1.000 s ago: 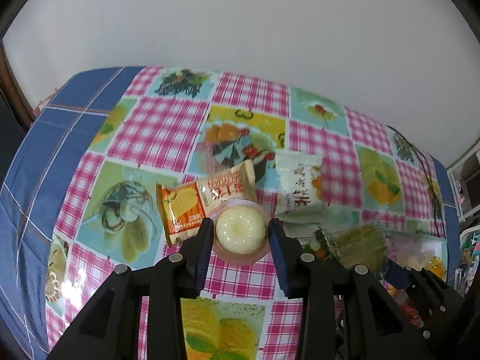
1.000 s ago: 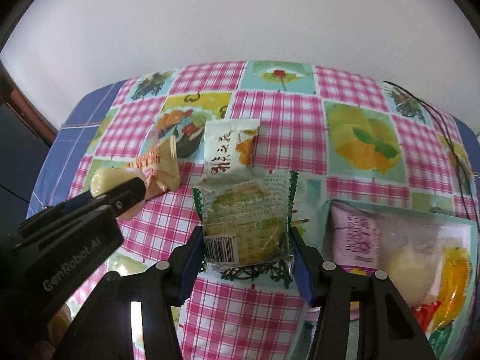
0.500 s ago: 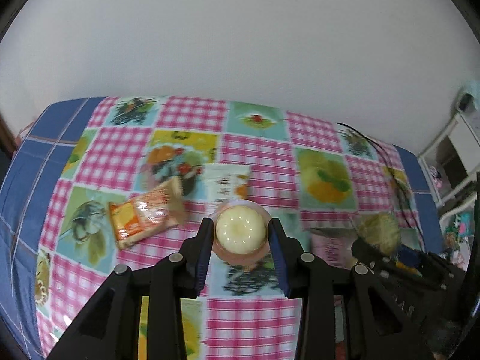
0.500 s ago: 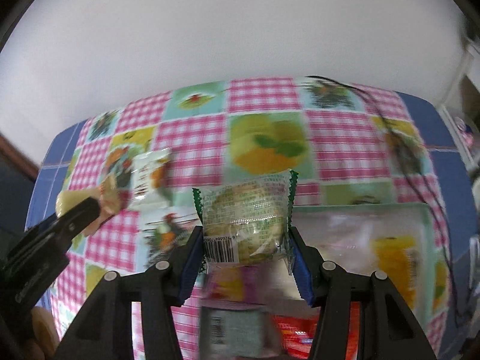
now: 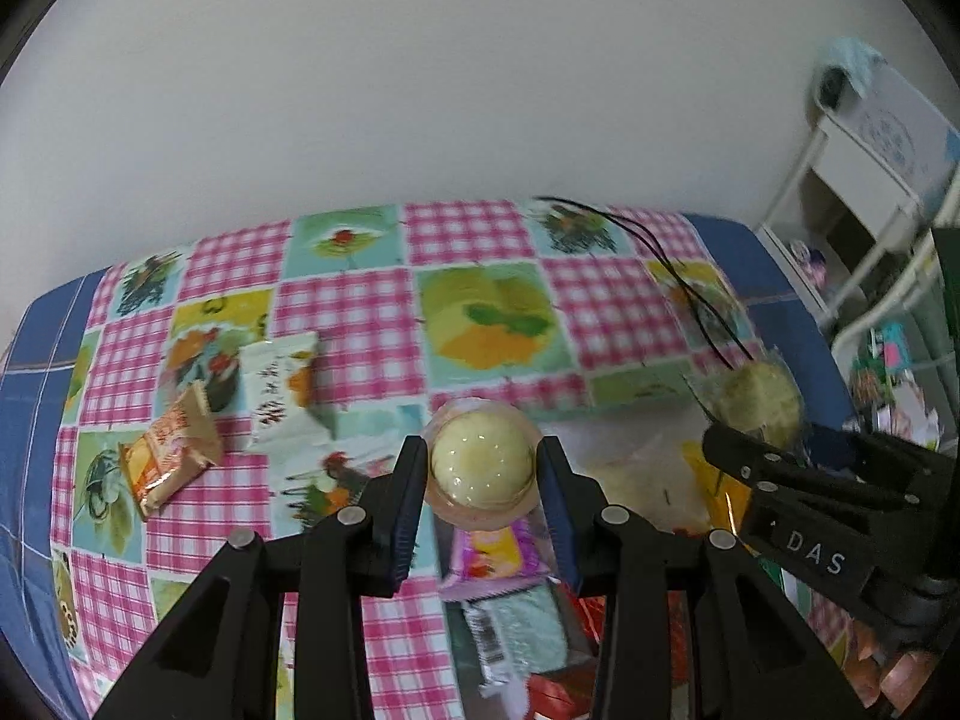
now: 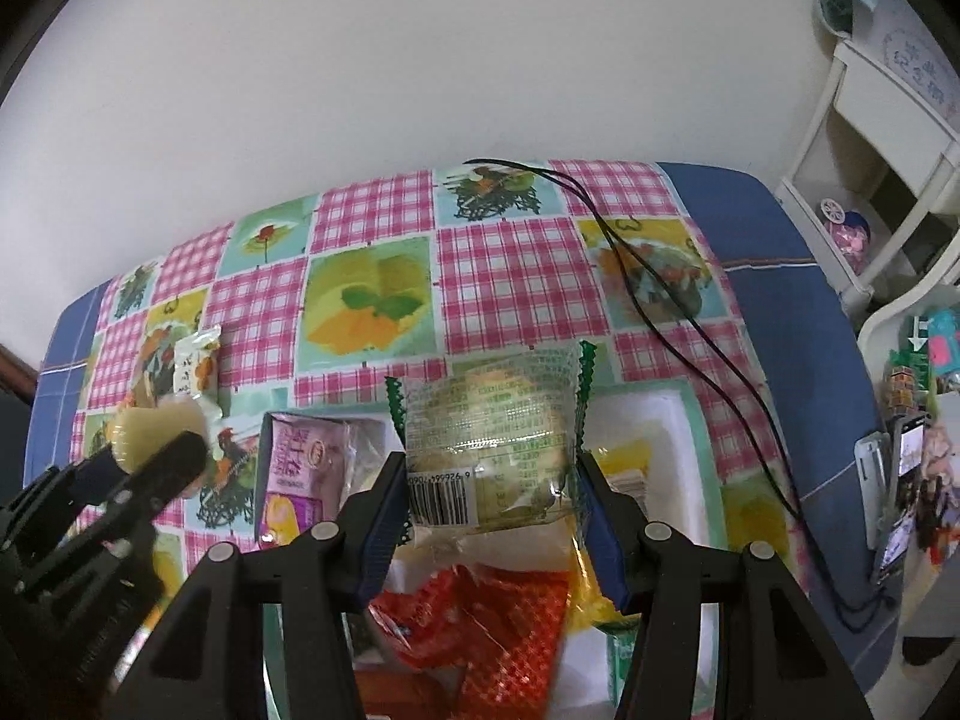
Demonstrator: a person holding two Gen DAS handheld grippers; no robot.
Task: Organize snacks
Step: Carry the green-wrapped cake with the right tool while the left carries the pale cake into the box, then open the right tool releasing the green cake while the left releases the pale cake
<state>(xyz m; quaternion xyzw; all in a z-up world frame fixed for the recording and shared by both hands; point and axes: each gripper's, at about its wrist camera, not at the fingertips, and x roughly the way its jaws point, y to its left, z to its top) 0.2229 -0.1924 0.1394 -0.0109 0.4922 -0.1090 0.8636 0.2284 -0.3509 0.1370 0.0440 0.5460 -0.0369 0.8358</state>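
Left tongs [image 5: 480,468] are clamping a stiff, slippery jelly cup [image 5: 482,465] at its sides; right tongs [image 6: 489,480] are pinching a soft, crinkly wrapped cake [image 6: 487,453] by its edges over the tray [image 6: 672,414].

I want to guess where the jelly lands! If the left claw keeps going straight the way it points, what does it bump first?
Probably the pink snack packet lying just under the jelly cup that the left claw holds, though depth is hard to judge.
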